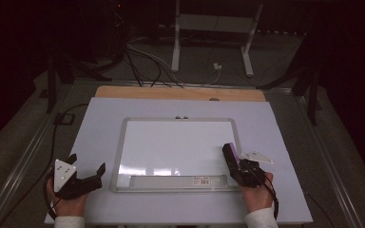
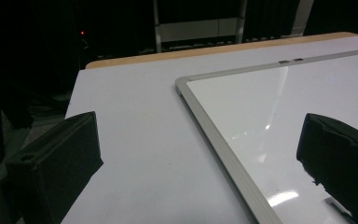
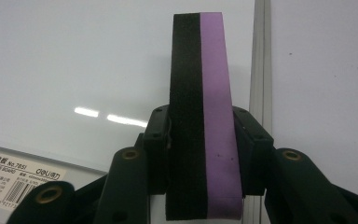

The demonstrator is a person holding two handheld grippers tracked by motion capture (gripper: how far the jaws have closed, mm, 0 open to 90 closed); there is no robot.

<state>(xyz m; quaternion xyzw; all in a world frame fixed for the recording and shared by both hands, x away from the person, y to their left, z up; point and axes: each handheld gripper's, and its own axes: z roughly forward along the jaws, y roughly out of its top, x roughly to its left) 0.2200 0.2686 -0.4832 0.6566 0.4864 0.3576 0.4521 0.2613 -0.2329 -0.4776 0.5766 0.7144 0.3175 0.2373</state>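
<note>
A whiteboard (image 1: pixel 180 142) with a silver frame lies flat in the middle of the white table; its frame corner (image 2: pixel 182 84) shows in the left gripper view. My right gripper (image 1: pixel 235 164) is shut on a black and purple eraser (image 3: pixel 203 116), held on edge over the board's right side, near its frame (image 3: pixel 259 70). The eraser (image 1: pixel 230 153) points away from the person. My left gripper (image 1: pixel 86 167) rests on the table left of the board with its jaws spread wide and nothing between them; its fingertips (image 2: pixel 70 149) are well apart.
The board's tray (image 1: pixel 171 182) along the near edge carries a barcode label (image 3: pixel 18 179). A white metal stand (image 1: pixel 214 33) and cables (image 1: pixel 142 61) lie on the floor beyond the table's wooden far edge (image 1: pixel 180 92). Bare tabletop surrounds the board.
</note>
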